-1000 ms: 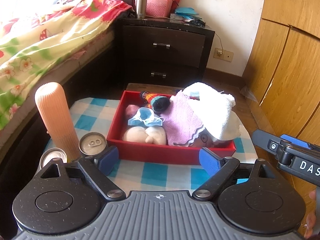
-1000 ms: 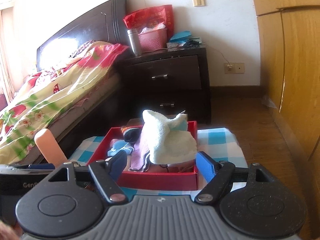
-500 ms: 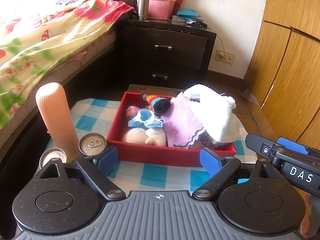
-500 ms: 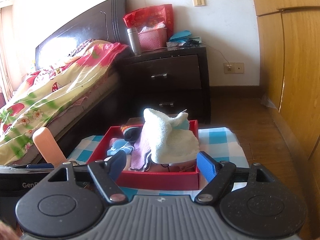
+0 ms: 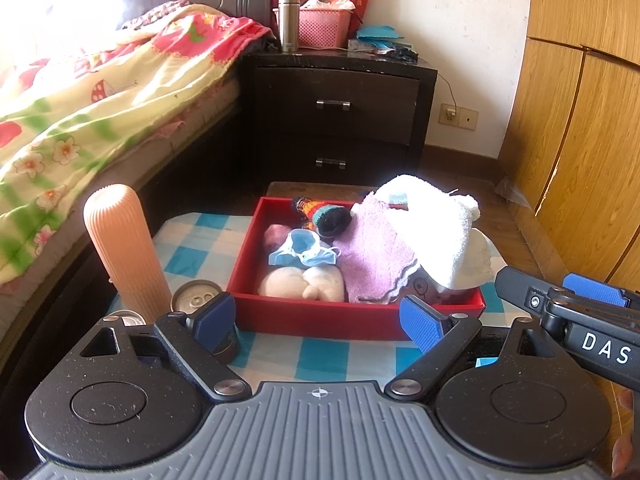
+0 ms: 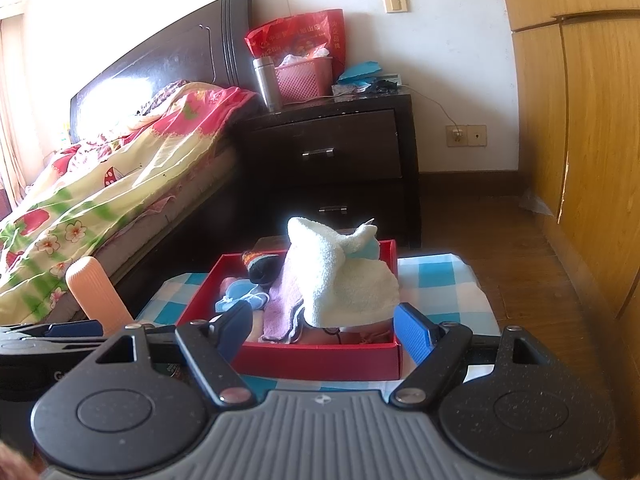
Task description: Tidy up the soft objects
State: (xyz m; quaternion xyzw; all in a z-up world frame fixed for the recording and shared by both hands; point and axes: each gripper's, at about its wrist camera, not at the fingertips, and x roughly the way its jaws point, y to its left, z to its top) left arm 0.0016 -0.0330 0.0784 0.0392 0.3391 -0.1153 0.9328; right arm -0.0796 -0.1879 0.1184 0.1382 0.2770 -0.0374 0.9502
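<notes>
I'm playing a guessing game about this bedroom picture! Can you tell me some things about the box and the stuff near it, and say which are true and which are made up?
1. The white towel lies on top of the pile in the red box. True.
2. The left tool is squeezing the towel. False: it is open and holds nothing, back from the box.
3. A blue face mask is inside the red box. True.
4. The peach ribbed bottle is lying flat in the box. False: it stands upright outside it, on the checkered cloth.
5. The right tool is open and empty. True.
</notes>
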